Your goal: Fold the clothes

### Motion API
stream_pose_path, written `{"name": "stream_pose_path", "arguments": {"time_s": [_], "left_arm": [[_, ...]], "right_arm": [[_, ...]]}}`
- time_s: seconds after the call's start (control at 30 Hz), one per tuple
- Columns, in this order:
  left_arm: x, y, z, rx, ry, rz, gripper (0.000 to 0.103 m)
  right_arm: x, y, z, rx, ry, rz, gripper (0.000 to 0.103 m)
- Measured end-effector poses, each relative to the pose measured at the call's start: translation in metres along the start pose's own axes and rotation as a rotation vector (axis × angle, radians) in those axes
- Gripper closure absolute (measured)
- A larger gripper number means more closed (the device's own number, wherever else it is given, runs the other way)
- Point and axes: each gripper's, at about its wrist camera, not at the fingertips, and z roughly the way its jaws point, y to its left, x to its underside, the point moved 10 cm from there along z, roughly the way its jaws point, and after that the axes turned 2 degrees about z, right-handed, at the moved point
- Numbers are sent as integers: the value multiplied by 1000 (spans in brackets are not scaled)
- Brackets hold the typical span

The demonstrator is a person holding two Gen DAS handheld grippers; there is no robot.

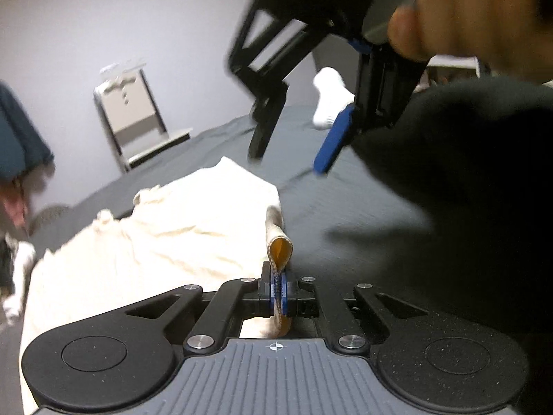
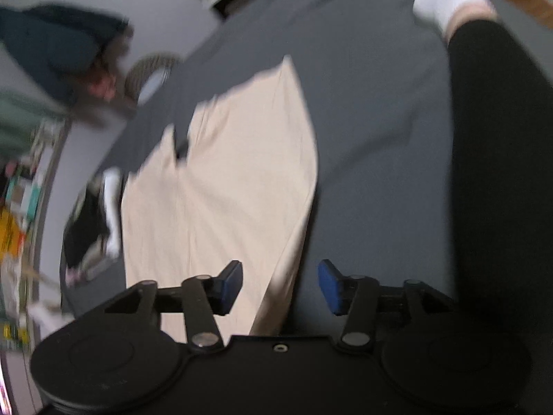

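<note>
On the dark bed sheet [image 2: 363,110], your cream garment [image 2: 224,173] lies mostly flat, folding barely begun: left gripper [image 1: 280,288] jaws pinch its edge, right gripper [image 2: 280,283] jaws spread empty.

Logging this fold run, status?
Left claw shut on cream garment edge. Right claw open, above the garment. Garment flat on grey sheet; nothing blocking.

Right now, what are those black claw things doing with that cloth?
A person is folding a cream garment on a dark sheet. The left gripper is shut on a folded edge of it, which loops up from between the blue pads. The right gripper is open and empty, up in the air above the garment's right edge. The person's hand holds it from above. Both views are blurred.
</note>
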Motion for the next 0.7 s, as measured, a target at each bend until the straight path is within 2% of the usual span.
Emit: {"name": "stream_pose_path", "arguments": {"time_s": [0.07, 0.17, 0.2, 0.27, 0.37, 0.43, 0.63, 0.67, 0.7], "left_arm": [[2, 10, 1, 6, 9, -49, 100], [-1, 23, 8, 13, 16, -150, 100], [-2, 25, 9, 8, 15, -165, 100], [-2, 24, 12, -1, 22, -194, 100], [-3, 40, 35, 28, 26, -272, 100], [1, 39, 30, 76, 17, -306, 100], [5, 45, 44, 162, 12, -399, 99], [6, 48, 48, 164, 15, -408, 99], [6, 50, 49, 166, 18, -418, 99]], "right_arm": [[-29, 3, 7, 18, -70, -44, 54], [-67, 16, 23, 109, -191, -233, 53], [-73, 19, 28, 123, -207, -260, 53], [-79, 26, 34, 42, -216, -235, 54], [-79, 34, 26, -174, -195, -152, 53], [-77, 37, 17, -292, -184, -121, 53], [-81, 30, -24, -484, -193, -93, 44], [-83, 27, -32, -506, -202, -85, 43], [-88, 24, -35, -490, -220, -84, 41]]}}
